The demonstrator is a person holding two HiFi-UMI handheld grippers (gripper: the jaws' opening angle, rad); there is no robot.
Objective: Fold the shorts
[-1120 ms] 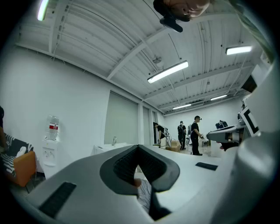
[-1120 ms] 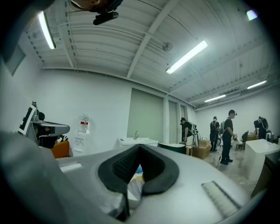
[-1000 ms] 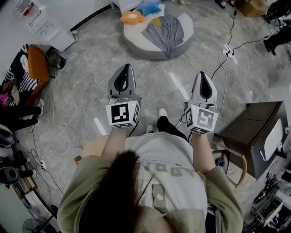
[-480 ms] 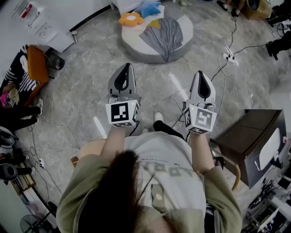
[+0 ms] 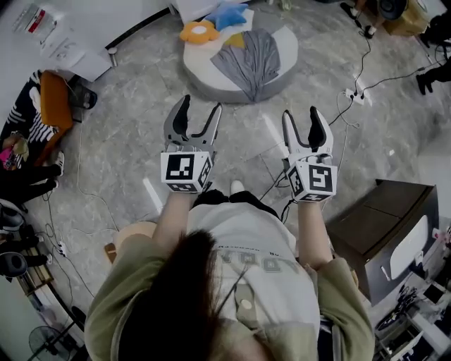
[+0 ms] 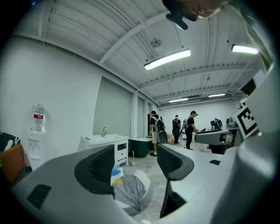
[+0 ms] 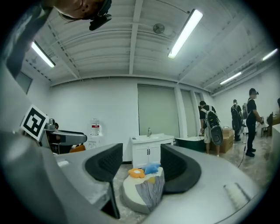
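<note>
The person is standing on a grey marbled floor [image 5: 127,141], holding the left gripper [image 5: 201,106] and the right gripper [image 5: 301,113] out side by side at about the same height. Both sets of fingers are spreading apart, released and grasping nothing; the left gripper view and the right gripper view are showing only the distant room through the gaps.

The grey shorts [image 5: 251,58] are lying spread over a low round white cushion [image 5: 204,79] that is sitting on the floor ahead, well apart from both grippers. An orange flower toy [image 5: 199,30] and a blue star toy [image 5: 229,12] are resting at the cushion's far edge, just beside the shorts.

Black cables [image 5: 361,53] are trailing across the floor to a power strip [image 5: 354,95]. A dark cabinet [image 5: 384,215] is standing at the person's right, an orange chair [image 5: 56,99] at the left. A white sink unit [image 7: 148,151] is standing against the far wall, and people [image 6: 175,127] are gathering under strip lights [image 7: 186,33].
</note>
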